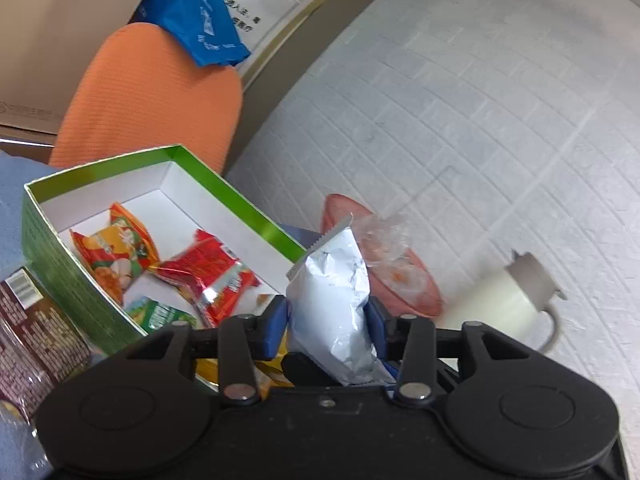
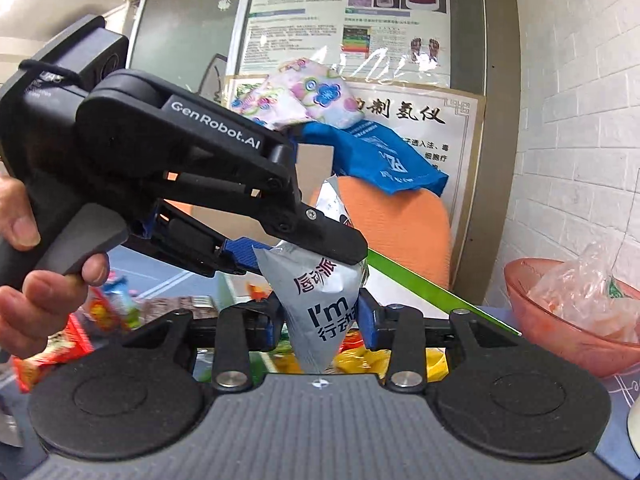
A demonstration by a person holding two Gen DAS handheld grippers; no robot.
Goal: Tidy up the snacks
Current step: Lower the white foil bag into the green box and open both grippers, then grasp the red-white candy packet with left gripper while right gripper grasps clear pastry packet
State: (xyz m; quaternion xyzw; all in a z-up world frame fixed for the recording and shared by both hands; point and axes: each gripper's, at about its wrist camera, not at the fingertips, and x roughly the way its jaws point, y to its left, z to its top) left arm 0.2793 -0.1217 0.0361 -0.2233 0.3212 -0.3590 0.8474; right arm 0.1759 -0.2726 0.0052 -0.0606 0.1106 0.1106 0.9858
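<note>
Several snack packets already lie in the green box [image 1: 100, 248], so the sorting looks partly done. A silver packet [image 1: 332, 304] is up in the air beside the box's near corner, pinched by both the left gripper [image 1: 328, 320] and the right gripper [image 2: 320, 316]. More loose snacks remain on the counter.

Both grippers clamped, meeting close together

The left gripper [image 1: 327, 312] and right gripper [image 2: 320, 312] each pinch between blue pads; a hand [image 2: 36, 264] grips the left's handle.
</note>
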